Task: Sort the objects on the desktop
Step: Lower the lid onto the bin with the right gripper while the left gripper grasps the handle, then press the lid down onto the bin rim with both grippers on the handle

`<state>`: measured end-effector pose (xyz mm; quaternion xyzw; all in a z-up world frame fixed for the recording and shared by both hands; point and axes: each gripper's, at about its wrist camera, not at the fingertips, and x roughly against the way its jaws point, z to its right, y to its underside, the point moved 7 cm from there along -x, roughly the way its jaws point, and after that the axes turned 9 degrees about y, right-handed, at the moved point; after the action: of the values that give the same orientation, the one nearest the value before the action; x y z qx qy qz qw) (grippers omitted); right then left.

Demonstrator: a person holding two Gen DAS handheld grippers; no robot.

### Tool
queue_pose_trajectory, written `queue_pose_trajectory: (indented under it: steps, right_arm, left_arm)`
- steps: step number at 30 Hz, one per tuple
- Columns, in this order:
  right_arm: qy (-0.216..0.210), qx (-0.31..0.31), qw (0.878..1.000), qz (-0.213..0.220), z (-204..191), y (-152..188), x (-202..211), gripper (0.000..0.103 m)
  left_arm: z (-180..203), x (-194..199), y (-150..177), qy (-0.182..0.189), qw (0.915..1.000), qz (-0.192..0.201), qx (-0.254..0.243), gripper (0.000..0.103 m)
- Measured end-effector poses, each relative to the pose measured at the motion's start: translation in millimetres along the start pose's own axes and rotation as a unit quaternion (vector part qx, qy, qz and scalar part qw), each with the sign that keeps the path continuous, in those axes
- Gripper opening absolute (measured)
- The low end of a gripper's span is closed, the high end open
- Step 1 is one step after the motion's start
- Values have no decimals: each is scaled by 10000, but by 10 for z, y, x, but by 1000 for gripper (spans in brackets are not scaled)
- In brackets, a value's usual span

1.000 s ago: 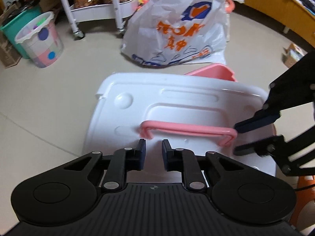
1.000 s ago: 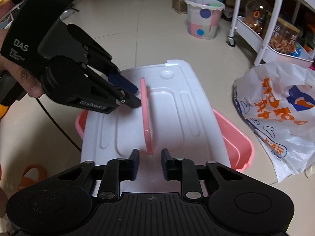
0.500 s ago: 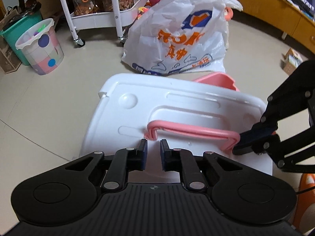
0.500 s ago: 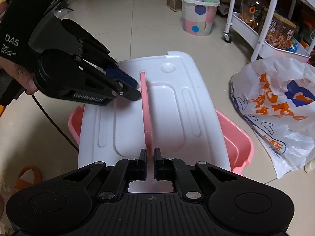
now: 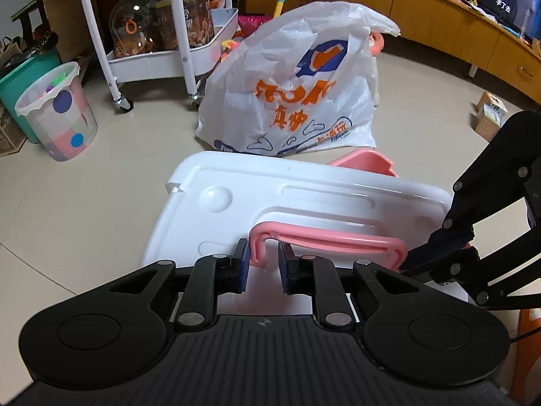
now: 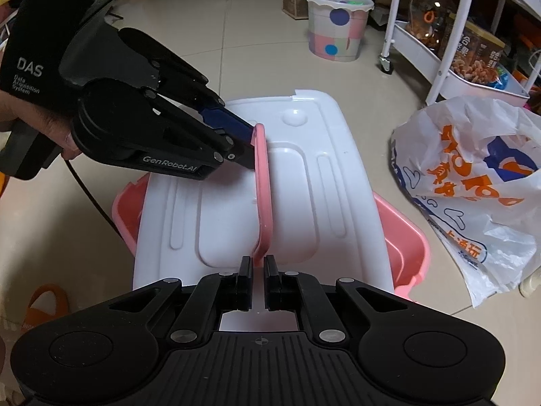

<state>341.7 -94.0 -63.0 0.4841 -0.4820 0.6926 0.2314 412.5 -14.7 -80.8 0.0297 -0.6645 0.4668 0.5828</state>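
The person is working on the lid (image 5: 304, 203) of a pink storage bin (image 6: 402, 237) that is sitting on the floor, lying askew over the bin so that pink rim is showing on both sides. Both grippers are bracketing the raised pink handle (image 6: 262, 196) at the lid's middle. The right gripper (image 6: 258, 267) is pinching the handle's near end, its jaws nearly together around the thin bar. The left gripper (image 5: 263, 253) is sitting with jaws parted around the handle's other end, one pad touching the bar but not yet clamped. The step in hand looks like lifting or reseating the lid; next, the left jaws would need to close before both ends rise evenly. Compared with a second earlier, the right jaws have narrowed onto the handle, the left gripper has slid forward so the bar now lies between its pads, and its jaws have opened slightly wider than half a second ago.
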Motion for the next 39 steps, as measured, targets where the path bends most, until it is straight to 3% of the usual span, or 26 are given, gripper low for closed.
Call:
queue_pose_trajectory:
  steps: [15,22,25,31,36,39]
  right_arm:
    - [135,216,9996,85,-52,-12,-21,10]
    - [209,1134,9929,283,-210,9,1,6]
    - [205,1527,9876,312,-264,13,3,6]
    - [45,1463,9888,295,-228,7,-11,6]
    - [-4,1350,9905,264,-200,-4,-14,6]
    - [-37,1276,9915,240,-167,2,-5,6]
  left_arm:
    - [178,52,81,68,9994,-174,-303,15]
    - [278,48,236,90,9969,-523,-576,15]
    - [244,82,237,-17,9970,-486,-606,15]
    - [236,85,202,-16,9953,-403,-884,15]
    - [312,7,162,119,9907,-419,-1288,22]
    - [291,-14,134,174,9919,-328,-1218,22]
